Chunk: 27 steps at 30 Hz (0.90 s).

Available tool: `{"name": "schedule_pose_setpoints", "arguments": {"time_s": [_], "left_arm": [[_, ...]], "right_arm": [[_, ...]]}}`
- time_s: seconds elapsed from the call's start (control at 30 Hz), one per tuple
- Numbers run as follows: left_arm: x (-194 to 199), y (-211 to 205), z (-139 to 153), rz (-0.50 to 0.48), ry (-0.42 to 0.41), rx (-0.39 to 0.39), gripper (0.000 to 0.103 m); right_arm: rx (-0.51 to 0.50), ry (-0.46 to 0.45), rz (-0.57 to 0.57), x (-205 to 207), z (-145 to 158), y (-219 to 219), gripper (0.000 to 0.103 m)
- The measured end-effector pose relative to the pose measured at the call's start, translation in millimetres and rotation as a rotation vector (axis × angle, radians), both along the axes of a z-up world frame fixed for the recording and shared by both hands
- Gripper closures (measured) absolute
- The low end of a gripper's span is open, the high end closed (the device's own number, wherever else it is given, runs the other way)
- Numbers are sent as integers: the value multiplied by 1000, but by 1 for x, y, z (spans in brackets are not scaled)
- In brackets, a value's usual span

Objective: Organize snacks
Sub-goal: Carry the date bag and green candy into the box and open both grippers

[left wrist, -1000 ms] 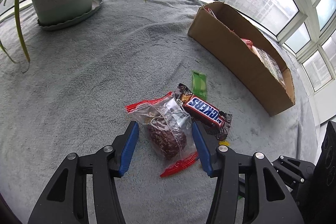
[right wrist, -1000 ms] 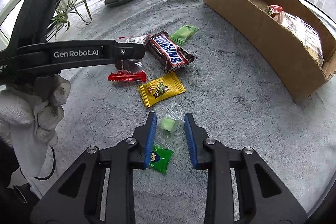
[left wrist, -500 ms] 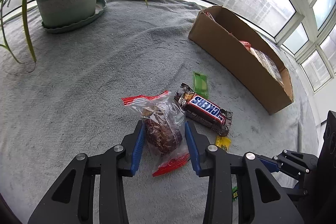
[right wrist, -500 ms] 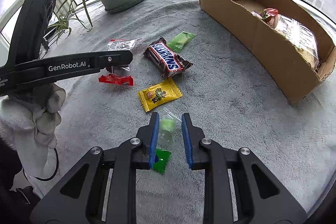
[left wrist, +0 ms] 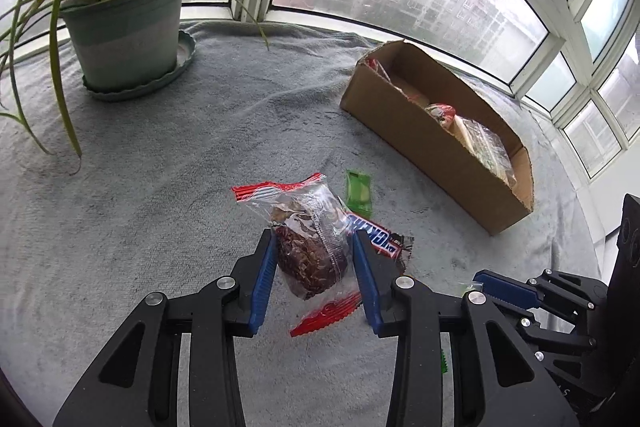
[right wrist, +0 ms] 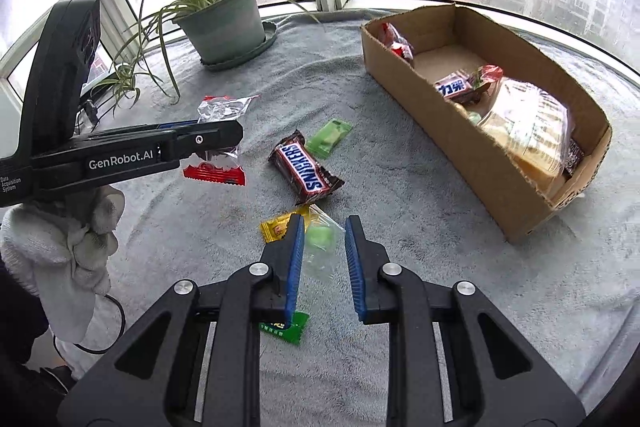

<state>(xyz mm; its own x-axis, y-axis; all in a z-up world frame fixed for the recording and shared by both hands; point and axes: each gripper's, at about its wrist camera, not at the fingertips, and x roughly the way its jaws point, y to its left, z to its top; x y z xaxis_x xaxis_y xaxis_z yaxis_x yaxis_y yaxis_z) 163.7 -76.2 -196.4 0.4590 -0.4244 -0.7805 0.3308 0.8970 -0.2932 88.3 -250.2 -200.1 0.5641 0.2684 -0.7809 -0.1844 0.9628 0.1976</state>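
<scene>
Pinching a clear red-ended wrapper with a dark brown cake (left wrist: pixel 310 251) between its blue pads, the left hand-held gripper (left wrist: pixel 314 247) holds the packet clear of the grey towel-covered tabletop (left wrist: pixel 168 187). The right hand-held gripper (right wrist: pixel 324 239) is likewise clamped on a small clear packet with a pale green candy (right wrist: pixel 320 239), its green printed end (right wrist: pixel 286 331) hanging below the fingers. A white-gloved hand (right wrist: pixel 60 247) carries the left tool at nine o'clock in the right wrist view. On the towel lie a brown Snickers bar (right wrist: pixel 306 169), a flat green sachet (right wrist: pixel 330 137) just beyond it at one o'clock, and a yellow sachet (right wrist: pixel 280 225) beside the right gripper's left finger. An open brown cardboard box (right wrist: pixel 452 123) at two o'clock already holds several wrapped snacks. A grey-green potted spider plant (right wrist: pixel 224 23) stands at eleven o'clock by the window.
</scene>
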Motion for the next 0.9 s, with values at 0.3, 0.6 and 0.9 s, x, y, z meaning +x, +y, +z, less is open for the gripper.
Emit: {"name": "schedule_pose_setpoints", "arguments": {"time_s": [0.3,0.6,0.9], "left_arm": [[6,-19,32,-52,-78,-12,67],[15,-40,55,-100,-145,-16,67],[31,-61,62,-138,-166,-9,67]], "right_arm": [[-14,-75,-32,7,32,-19,81],[-53,-133,-76,23,55,-49,81],[-92,-160,-126,42,66,-81,81]]}}
